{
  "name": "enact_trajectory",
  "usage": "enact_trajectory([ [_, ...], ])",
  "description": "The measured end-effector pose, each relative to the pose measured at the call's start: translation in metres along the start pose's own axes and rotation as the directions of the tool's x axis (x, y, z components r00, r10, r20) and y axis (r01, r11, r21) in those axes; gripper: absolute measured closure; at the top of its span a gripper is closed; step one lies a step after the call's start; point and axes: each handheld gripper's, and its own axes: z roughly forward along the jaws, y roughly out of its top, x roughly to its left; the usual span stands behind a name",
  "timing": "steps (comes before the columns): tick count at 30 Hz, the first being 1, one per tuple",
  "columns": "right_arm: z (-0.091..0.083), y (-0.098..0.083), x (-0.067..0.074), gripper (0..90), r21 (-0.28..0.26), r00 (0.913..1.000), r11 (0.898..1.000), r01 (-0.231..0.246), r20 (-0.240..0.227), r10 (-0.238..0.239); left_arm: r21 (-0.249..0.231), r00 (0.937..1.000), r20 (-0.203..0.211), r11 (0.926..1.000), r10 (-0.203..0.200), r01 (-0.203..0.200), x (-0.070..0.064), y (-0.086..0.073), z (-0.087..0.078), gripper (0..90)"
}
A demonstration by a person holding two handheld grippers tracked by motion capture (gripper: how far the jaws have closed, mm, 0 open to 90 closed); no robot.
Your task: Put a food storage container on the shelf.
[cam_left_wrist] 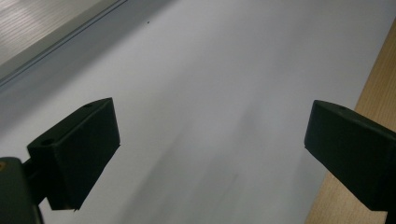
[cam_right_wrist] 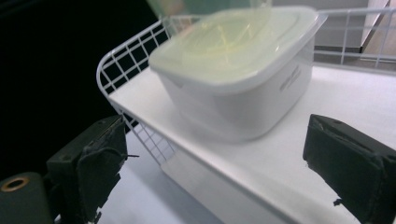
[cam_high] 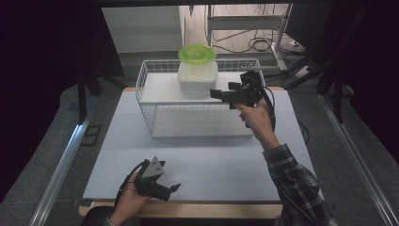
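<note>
My right gripper (cam_high: 217, 93) hangs level at the front right of the white wire rack (cam_high: 149, 112), its two black jaws pointing toward the square white plastic container with a translucent lid (cam_high: 197, 79); the jaws stand wide apart with nothing between them, and in the right gripper view they frame the container (cam_right_wrist: 243, 88) from a short way off, touching neither its wall nor its lid; the container sits on the rack's flat white upper shelf (cam_right_wrist: 336, 116), toward the back and about midway along it, and a round lime-green plastic bowl (cam_high: 197, 53) rests on top of its lid; in the right gripper view that bowl is a blurred green shape at the upper edge, so I cannot tell how squarely it sits; the wire rim of the rack (cam_right_wrist: 122, 61) curves up behind the container's far corner; my left gripper (cam_high: 173, 189) lies low near the front edge of the pale grey table mat (cam_high: 216, 165), well apart from the rack, held in my left hand (cam_high: 131, 200); its jaws are also spread wide and empty, with bare mat (cam_left_wrist: 210, 93) beneath them and the light wooden table edge (cam_left_wrist: 373, 84) just beside one jaw; my right hand (cam_high: 254, 117) grips its tool from below, the checked sleeve (cam_high: 296, 183) trailing back to the near right corner.
</note>
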Motion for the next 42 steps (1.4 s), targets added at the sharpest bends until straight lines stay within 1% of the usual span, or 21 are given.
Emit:
enact_trajectory([
  [4,-0.002,-0.013,0.005,5.7,0.021,0.9987,0.999,0.049,0.01,-0.049,0.0,1.0,0.0,1.0,-0.002,0.002,0.0,0.0,0.0,3.1],
  [6,-0.002,-0.019,0.008,5.5,0.029,0.9978,0.997,0.066,0.008,-0.066,-0.001,1.0,0.0,1.0,-0.002,0.002,0.0,0.0,0.0,3.1],
  [7,-0.002,-0.023,0.009,5.4,0.033,0.9976,0.997,0.069,0.006,-0.069,0.003,1.0,-0.001,1.0,0.003,-0.003,0.0,0.0,0.0,3.1],
  [12,-0.003,-0.04,0.012,4.7,0.049,0.9965,0.995,0.083,-0.013,-0.082,0.001,1.0,-0.001,1.0,0.001,-0.001,0.001,0.0,0.0,3.1],
  [15,-0.005,-0.049,0.013,4.5,0.057,0.9948,0.993,0.102,-0.014,-0.101,0.002,1.0,-0.001,1.0,-0.001,0.001,0.001,0.0,0.0,3.1],
  [18,-0.006,-0.057,0.013,4.5,0.059,0.994,0.992,0.109,-0.019,-0.108,0.0,1.0,0.001,1.0,-0.003,0.003,0.0,0.0,0.0,3.1],
  [24,-0.009,-0.072,0.011,4.3,0.066,0.9937,0.991,0.112,-0.013,-0.112,0.007,1.0,0.002,1.0,0.002,-0.002,0.0,0.0,0.001,3.1],
  [27,-0.01,-0.078,0.01,4.3,0.059,0.9924,0.991,0.123,-0.008,-0.123,0.007,1.0,0.004,1.0,-0.001,0.001,0.0,0.0,0.001,3.1],
  [31,-0.012,-0.086,0.009,4.3,0.069,0.9866,0.985,0.161,0.016,-0.162,0.007,1.0,0.005,1.0,-0.002,0.002,0.0,-0.001,0.002,3.1],
  [35,-0.013,-0.095,0.009,4.3,0.081,0.9826,0.98,0.18,0.029,-0.183,0.006,1.0,0.006,1.0,-0.005,0.005,0.0,-0.001,0.002,3.1],
  [38,-0.014,-0.103,0.01,3.5,0.097,0.9804,0.977,0.189,0.037,-0.194,0.004,1.0,0.007,1.0,-0.006,0.006,0.001,-0.001,0.001,3.1],
  [42,-0.014,-0.115,0.01,0.9,0.108,0.9807,0.976,0.187,0.036,-0.192,0.005,0.9999,0.007,0.9999,-0.013,0.013,0.003,-0.002,0.001,3.1],
])
